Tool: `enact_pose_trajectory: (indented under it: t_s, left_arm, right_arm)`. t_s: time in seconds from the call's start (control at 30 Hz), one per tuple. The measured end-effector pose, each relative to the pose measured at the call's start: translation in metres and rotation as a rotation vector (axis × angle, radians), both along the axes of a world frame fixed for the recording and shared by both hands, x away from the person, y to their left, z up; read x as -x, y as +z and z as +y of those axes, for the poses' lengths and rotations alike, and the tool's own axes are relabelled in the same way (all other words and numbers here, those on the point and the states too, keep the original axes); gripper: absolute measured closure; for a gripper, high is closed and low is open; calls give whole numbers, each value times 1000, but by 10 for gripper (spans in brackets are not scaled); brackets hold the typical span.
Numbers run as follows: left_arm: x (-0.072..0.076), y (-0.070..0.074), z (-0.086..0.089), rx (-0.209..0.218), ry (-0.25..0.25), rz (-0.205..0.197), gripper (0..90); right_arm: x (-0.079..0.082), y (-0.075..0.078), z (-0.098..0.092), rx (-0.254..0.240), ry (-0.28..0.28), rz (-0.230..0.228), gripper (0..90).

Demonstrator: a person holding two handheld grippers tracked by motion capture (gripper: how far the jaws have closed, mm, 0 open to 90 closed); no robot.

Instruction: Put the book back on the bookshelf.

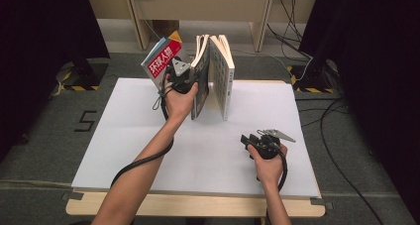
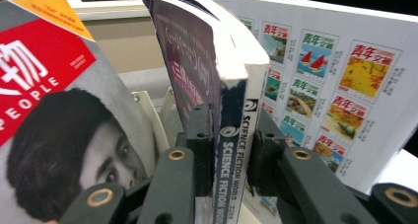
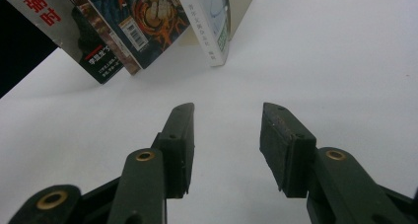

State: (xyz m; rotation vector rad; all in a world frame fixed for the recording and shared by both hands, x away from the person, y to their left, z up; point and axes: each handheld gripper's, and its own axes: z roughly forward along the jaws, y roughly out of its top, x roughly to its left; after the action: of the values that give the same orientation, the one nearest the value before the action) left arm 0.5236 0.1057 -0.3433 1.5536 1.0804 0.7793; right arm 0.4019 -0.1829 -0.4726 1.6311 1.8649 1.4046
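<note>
Left gripper view reads the spine lettering "SCIENCE FICTION WORLD" on the thick, dog-eared purple-covered paperback magazine (image 2: 231, 135); the left gripper (image 2: 229, 145) has its fingers clamped on that spine. At 9 o'clock of it leans a glossy red-and-grey people magazine (image 2: 54, 130), at 3 o'clock a white-backed magazine printed with small cover pictures (image 2: 335, 81). High view places all three upright at 12 o'clock on the matte white bench (image 1: 148, 150). Right gripper view shows the right gripper (image 3: 226, 145) low over the bench, its ribbed black fingers apart, holding nothing.
</note>
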Motion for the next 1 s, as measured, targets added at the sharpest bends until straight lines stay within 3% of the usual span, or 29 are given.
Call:
enact_pose_trajectory:
  t_s: [0.13,0.43,1.0]
  left_arm:
    - [3,-5,-3,7,-33,-8,619]
    - [7,-5,2,14,-46,-19,486]
    - [6,-7,0,-5,-45,-6,493]
  right_arm:
    - [1,1,1,-1,-1,-2,575]
    - [0,0,2,2,1,-1,575]
    - [1,0,1,1,0,-4,575]
